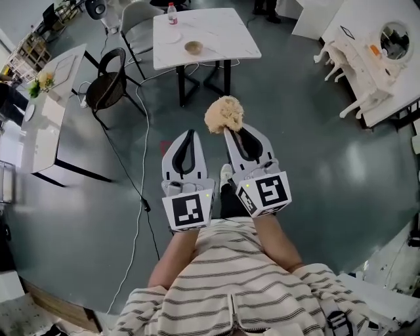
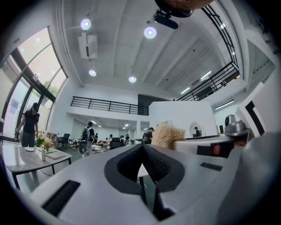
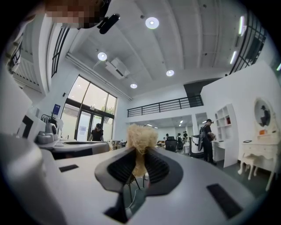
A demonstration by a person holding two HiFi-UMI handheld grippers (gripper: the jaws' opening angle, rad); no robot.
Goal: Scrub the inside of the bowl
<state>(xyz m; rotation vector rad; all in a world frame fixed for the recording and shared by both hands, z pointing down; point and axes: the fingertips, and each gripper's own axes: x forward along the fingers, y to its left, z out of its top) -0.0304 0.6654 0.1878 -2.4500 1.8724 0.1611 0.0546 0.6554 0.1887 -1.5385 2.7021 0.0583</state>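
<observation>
The left hand-held gripper (image 1: 190, 133) is hanging at the person's waist with its jaws pressed together on nothing; its own view (image 2: 142, 148) is showing the two dark pads meeting with only the floor behind them.

Just right of it and well ahead, the bowl (image 1: 193, 47) is sitting on a white marble worktop (image 1: 220, 29), near a small bottle (image 1: 172, 13). Both grippers are well apart from it. It is looking small, brownish and shallow, so it is probably light and likely to skate on the smooth stone when rubbed. The empty gripper would do best pinching its rim or pressing down on its edge to steady it.

Further right, the right hand-held gripper (image 1: 231, 133) is clamping a tan fibrous scrubber (image 1: 224, 115) by its lower part, with the fluffy head sticking out past the tips (image 3: 141, 136). The wad is looking soft and springy, so it should squash against the curved inside.

No brand or writing is proving readable. The cubes are showing only black-and-white square patterns, and the bottle's label is too small to read.
</observation>
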